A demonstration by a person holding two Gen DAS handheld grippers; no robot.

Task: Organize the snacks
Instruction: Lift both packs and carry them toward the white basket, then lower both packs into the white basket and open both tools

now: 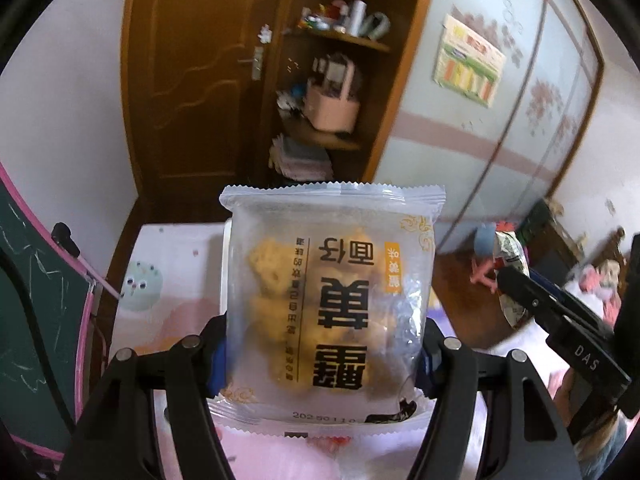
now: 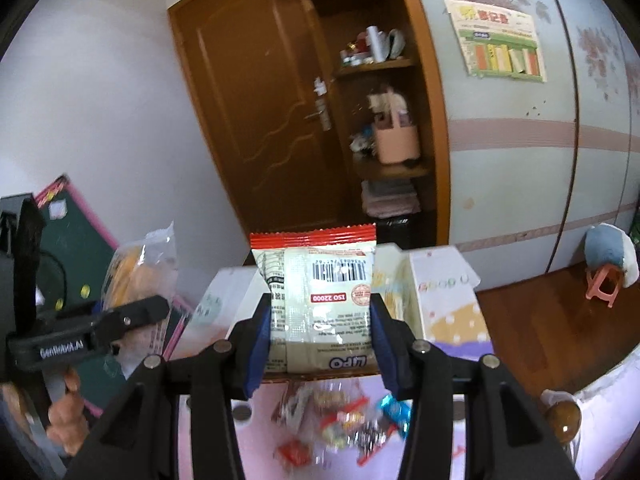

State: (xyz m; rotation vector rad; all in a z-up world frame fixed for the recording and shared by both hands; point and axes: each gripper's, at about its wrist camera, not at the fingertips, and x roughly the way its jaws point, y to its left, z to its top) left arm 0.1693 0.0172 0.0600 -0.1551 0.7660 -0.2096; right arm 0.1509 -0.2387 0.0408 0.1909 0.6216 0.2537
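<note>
My left gripper (image 1: 322,354) is shut on a clear snack packet with yellow pastry and black Chinese print (image 1: 332,304), held upright above the pink bed cover. The same packet shows at the left of the right wrist view (image 2: 138,268). My right gripper (image 2: 320,344) is shut on a cream packet with a red top edge and a barcode (image 2: 320,300), held upright above a pile of small loose snacks (image 2: 344,424). That packet also shows at the right of the left wrist view (image 1: 510,280).
A white storage box (image 2: 444,292) with open flaps stands behind the right packet. A green chalkboard with a pink frame (image 1: 40,312) leans at the left. A brown door (image 2: 256,116), open shelves (image 2: 384,120) and a wardrobe (image 2: 520,152) stand behind. A pink stool (image 2: 604,284) is on the wooden floor.
</note>
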